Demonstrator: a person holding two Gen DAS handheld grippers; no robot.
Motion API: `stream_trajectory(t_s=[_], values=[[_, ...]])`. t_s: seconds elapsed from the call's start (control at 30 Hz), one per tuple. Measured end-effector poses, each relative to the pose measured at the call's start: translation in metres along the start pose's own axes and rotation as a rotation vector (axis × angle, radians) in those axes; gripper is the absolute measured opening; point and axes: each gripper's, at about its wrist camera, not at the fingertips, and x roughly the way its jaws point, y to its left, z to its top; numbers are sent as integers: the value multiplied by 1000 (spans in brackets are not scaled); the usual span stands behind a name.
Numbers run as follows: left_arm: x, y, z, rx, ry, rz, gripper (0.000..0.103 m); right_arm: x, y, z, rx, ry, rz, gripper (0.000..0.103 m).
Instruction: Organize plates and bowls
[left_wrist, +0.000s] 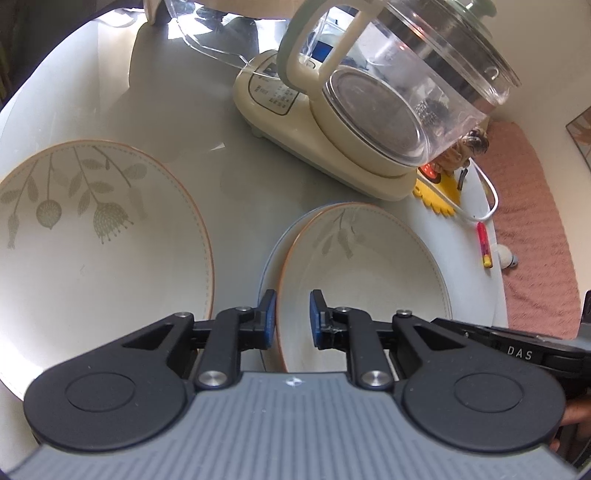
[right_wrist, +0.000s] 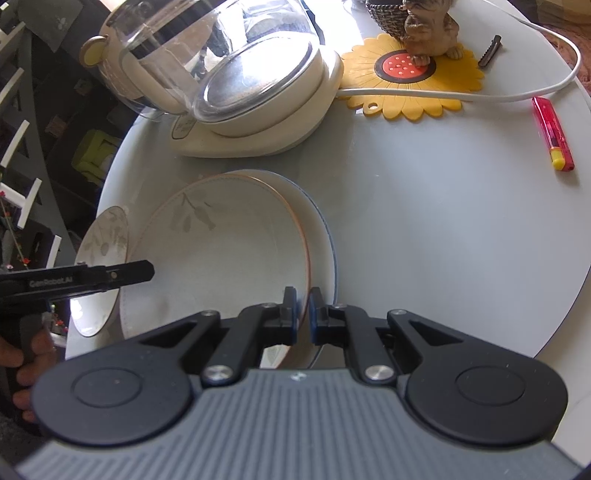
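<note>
A leaf-pattern plate with an orange rim (left_wrist: 362, 273) lies on a blue-rimmed plate (left_wrist: 267, 266) on the white round table. My left gripper (left_wrist: 292, 317) is open, its jaws either side of the orange rim's near left edge. My right gripper (right_wrist: 303, 308) is shut on the orange-rimmed plate's right rim (right_wrist: 236, 251), above the blue-rimmed plate (right_wrist: 325, 236). A second leaf-pattern plate (left_wrist: 96, 236) lies to the left; it also shows in the right wrist view (right_wrist: 101, 251).
A cream kettle base with a glass kettle (left_wrist: 369, 110) stands behind the plates. A yellow sunflower mat (right_wrist: 417, 81) with a figurine, a white cable (right_wrist: 517, 94), a red lighter (right_wrist: 552, 133) and a dark hair clip (right_wrist: 489, 55) lie at the right. The table edge (right_wrist: 576, 295) is near.
</note>
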Motion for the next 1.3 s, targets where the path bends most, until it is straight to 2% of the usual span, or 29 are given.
stream_trajectory(t_s=[0.2,0.3,0.43,0.63,0.77,1.0,1.3], values=[[-6,-3,-3,-16,15,-13,39,0,4,1,-38,-4,-17,10],[-13,1,-6,-29,19,-19,41,0,7,2,-70,-4,-28,9],[-27,2,-12,-26,4,-26,42,-1,7,3,-86,2,-27,9],[-48,-4,-21,-19,-39,5,42,-5,8,1,-65,-1,-42,9],[-65,-15,-26,11,-82,35,42,-17,10,-3,-67,-42,-62,9],[-89,-45,-33,60,-136,36,42,-43,11,-5,-63,-103,-59,9],[-110,-81,-42,125,-171,51,42,-82,20,-14,-97,-172,-46,9]])
